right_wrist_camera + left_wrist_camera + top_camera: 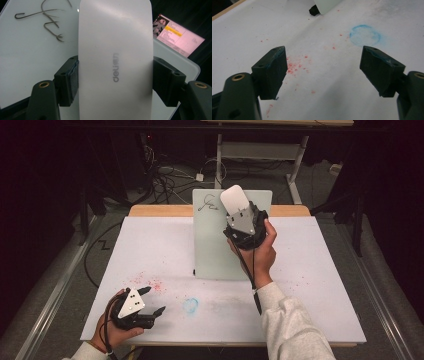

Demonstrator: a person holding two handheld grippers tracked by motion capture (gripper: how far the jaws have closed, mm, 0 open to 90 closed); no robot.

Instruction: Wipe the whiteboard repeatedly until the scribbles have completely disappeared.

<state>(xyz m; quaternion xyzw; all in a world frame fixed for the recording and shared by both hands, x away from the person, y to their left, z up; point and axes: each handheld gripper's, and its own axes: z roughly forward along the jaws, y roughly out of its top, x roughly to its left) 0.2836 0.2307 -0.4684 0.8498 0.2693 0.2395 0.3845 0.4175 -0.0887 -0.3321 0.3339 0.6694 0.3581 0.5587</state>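
Eraser (115, 62) | long axis away from hand | clamped in right gripper (243, 222) | left gripper (150, 301) released

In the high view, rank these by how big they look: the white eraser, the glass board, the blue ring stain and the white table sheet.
1. White table sheet
2. Glass board
3. White eraser, held in the right tool
4. Blue ring stain
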